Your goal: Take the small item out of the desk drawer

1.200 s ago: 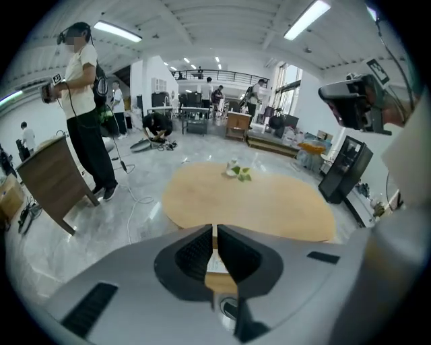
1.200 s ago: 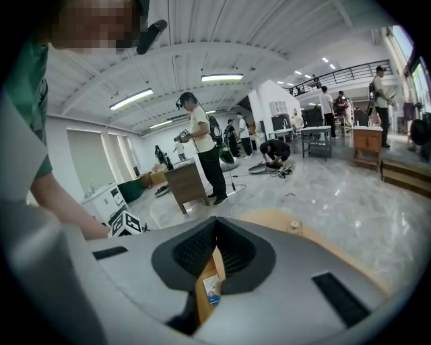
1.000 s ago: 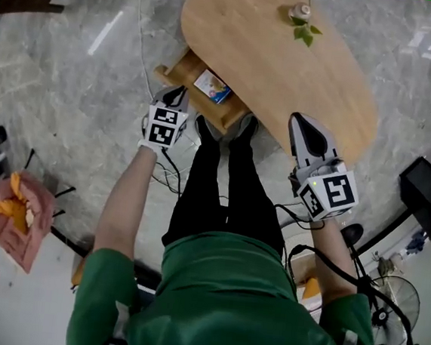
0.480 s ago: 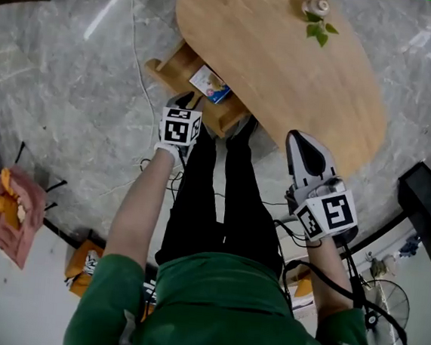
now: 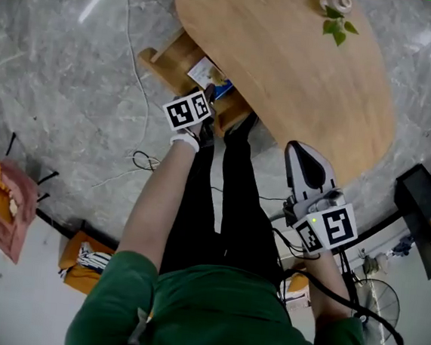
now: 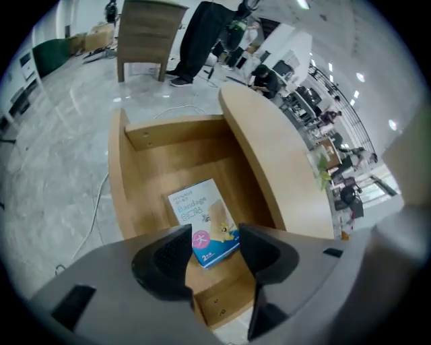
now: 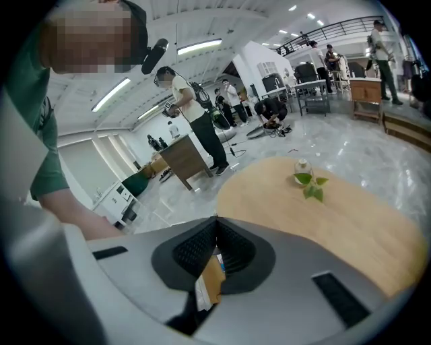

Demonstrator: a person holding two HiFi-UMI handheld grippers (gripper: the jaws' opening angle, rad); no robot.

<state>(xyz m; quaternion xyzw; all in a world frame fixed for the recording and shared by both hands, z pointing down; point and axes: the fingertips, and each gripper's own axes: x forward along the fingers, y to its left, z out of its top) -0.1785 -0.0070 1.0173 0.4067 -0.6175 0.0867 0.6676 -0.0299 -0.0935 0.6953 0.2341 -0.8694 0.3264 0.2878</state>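
The left gripper (image 6: 215, 241) is hanging over the open light wooden drawer (image 6: 145, 178), and its jaws have just been opening wide. The small white and blue bandage box (image 6: 202, 217) is lying flat in the drawer, showing between the jaws but not gripped. The right gripper (image 7: 216, 226) is hovering by the oval wooden desk (image 7: 323, 222) with its jaws closed and nothing in them.

Desk (image 5: 301, 70): in front of me.
Drawer (image 6: 168, 168): pulled out from under the desk's left side.
Box (image 6: 202, 219): flat in the drawer, toward its nearer end.
Small plant (image 5: 339, 9): on the desk's far end.
My left claw (image 6: 214, 237): above the drawer; its jaws have just been opening, and the box shows between them.
My right claw (image 5: 300, 149): at the desk's near edge, well apart from the drawer.
Cable (image 5: 144, 85): on the floor (image 5: 58, 77), left of the drawer.
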